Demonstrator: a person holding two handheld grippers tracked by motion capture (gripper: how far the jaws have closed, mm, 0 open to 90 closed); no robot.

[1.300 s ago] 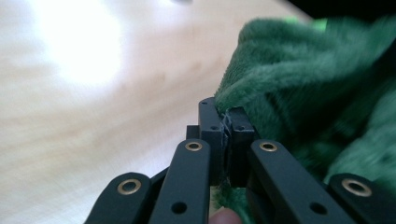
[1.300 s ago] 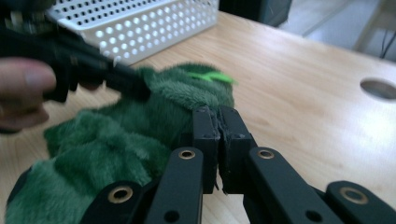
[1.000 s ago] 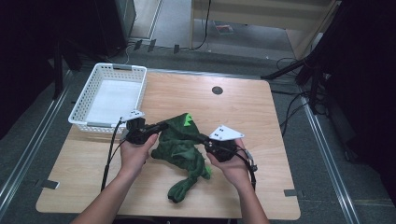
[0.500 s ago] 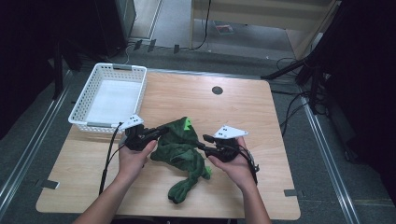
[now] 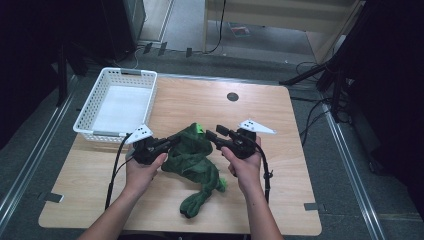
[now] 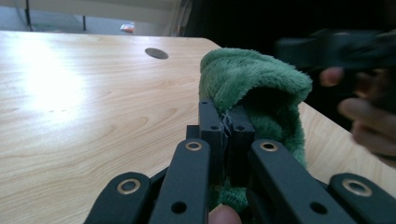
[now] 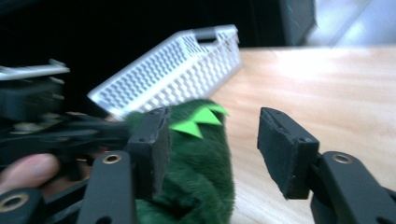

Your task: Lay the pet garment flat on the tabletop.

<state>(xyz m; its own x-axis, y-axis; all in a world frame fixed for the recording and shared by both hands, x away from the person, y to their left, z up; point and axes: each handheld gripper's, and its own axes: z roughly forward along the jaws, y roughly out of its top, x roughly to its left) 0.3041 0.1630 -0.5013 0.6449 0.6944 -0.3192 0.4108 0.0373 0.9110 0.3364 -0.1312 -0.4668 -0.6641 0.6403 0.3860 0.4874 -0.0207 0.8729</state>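
Risk first, on the left: whole green plush (image 5: 192, 162) hanging off one pinch, tail end dragging on the table (image 5: 260, 107) near mid-front, likely to slip free or snag if lifted fast toward the basket (image 5: 90, 107). Left gripper (image 5: 172, 141) clamped tight on a fold of fur, pads squeezed together on it in the left gripper view. Right gripper (image 5: 212, 134) just been opening, jaws well apart now, plush beside the near pad (image 7: 156, 140) but nothing pinched.

The right gripper (image 7: 212, 147), jaws just opening, frames the green plush toy (image 7: 196, 172) before a white basket (image 7: 187, 70).
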